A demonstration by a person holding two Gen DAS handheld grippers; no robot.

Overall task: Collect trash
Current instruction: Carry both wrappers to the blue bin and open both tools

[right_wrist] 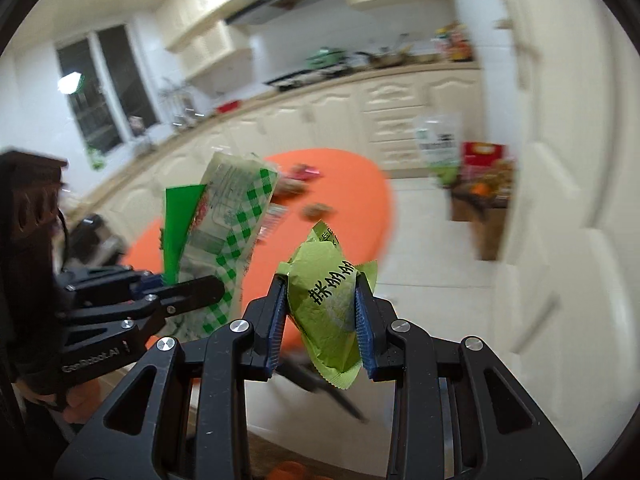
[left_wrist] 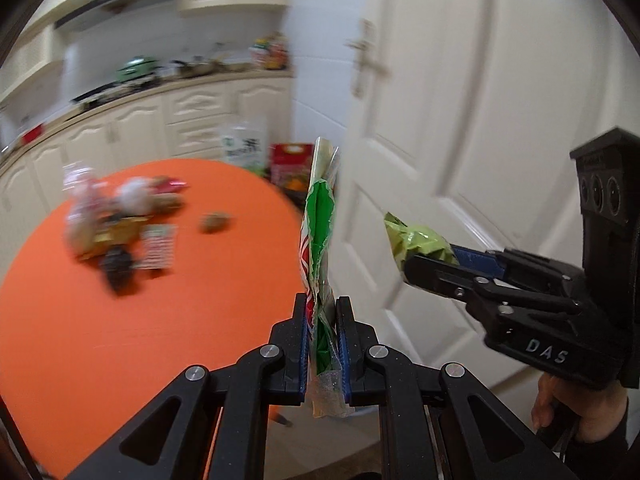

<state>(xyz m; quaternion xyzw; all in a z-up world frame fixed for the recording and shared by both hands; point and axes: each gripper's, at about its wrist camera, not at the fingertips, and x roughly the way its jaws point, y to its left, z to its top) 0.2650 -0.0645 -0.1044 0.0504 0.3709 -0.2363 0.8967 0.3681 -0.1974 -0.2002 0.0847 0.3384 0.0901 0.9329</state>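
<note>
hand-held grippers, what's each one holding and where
Left hand-held gripper: green checked wrapper, by its lower end. Right hand-held gripper: lime packet, across its middle.

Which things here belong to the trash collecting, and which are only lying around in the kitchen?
Part of the job:
- green-checked wrapper, held in the left gripper
- lime-green wrapper, held in the right gripper
- litter on the orange table

Just lying about:
- green pot on the counter
- red box on the floor

A round orange table (left_wrist: 120,340) carries a blurred cluster of wrappers and scraps (left_wrist: 120,224) near its far edge.
</note>
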